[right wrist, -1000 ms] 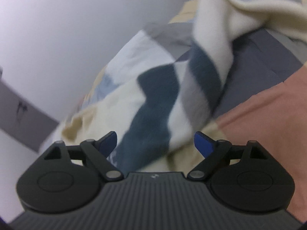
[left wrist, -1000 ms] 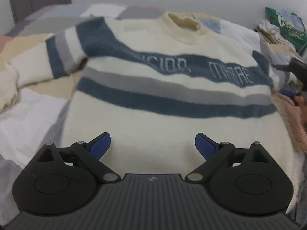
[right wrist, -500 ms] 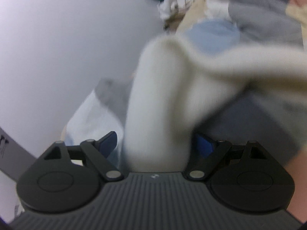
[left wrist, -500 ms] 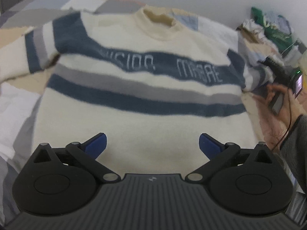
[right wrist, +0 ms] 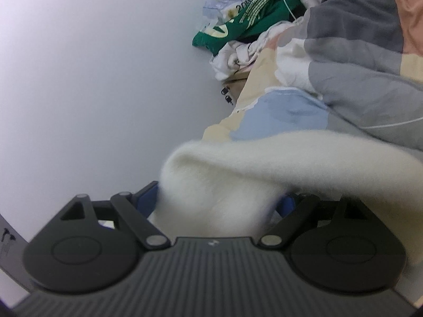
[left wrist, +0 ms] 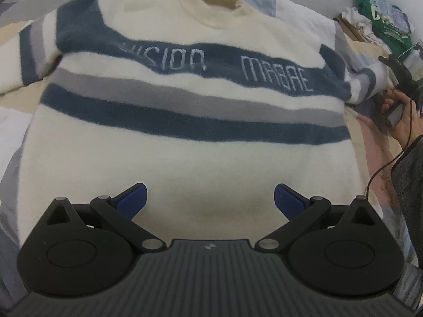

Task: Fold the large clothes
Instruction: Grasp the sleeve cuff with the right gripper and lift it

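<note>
A cream sweater (left wrist: 190, 158) with navy and grey stripes lies front up on the bed, collar at the far end. My left gripper (left wrist: 210, 198) is open and empty, hovering over the sweater's hem. The sweater's right sleeve (left wrist: 370, 82) runs off to the right, where the right gripper (left wrist: 396, 66) and the hand holding it show. In the right wrist view a cream sleeve end (right wrist: 224, 185) fills the space between the blue pads of my right gripper (right wrist: 219, 200), which stand wide apart.
The bed has a patchwork quilt (right wrist: 357, 79) in grey, blue, beige and pink. A pile of clothes with a green bag (right wrist: 246, 18) lies by the white wall (right wrist: 92, 79) beyond the bed's right side. The left sleeve (left wrist: 31, 55) lies spread at far left.
My left gripper has shifted left to centre over the sweater's hem. My right gripper has turned away from the striped sleeve part and now has the cream sleeve end between its fingers.
</note>
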{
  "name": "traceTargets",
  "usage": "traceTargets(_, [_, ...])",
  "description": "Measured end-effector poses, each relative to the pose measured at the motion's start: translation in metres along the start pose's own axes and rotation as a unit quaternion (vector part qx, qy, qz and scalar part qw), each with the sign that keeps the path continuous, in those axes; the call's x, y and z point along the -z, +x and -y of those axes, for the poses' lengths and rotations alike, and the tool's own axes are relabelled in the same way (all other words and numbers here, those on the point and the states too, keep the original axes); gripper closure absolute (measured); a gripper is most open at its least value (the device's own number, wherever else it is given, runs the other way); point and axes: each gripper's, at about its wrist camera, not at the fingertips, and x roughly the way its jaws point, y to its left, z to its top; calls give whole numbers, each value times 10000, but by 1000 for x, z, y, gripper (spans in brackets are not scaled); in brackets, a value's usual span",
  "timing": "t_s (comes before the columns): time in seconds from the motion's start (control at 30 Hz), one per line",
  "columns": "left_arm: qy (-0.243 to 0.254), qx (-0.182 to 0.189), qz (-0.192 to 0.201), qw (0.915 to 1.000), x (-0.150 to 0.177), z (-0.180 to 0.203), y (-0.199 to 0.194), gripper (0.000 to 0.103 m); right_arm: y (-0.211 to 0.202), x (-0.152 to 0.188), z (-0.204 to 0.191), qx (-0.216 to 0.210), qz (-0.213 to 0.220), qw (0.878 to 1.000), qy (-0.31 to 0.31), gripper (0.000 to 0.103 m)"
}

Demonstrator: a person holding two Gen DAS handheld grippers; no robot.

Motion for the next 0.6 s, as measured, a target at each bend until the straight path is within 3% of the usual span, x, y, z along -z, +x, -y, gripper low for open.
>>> traceTargets(0.1, [-12, 50, -77, 10000, -2, 3, 4, 0, -2, 1, 8, -33, 240, 9997, -43, 13])
traceTargets(0.27, [52, 35, -6, 10000, -2, 7, 8, 0, 4, -4, 10, -65, 164, 9995, -249, 16])
traceTargets(0.6, [195, 200, 439, 9986, -2, 9, -20, 0, -11, -18, -44, -325, -86, 9895, -1407, 63])
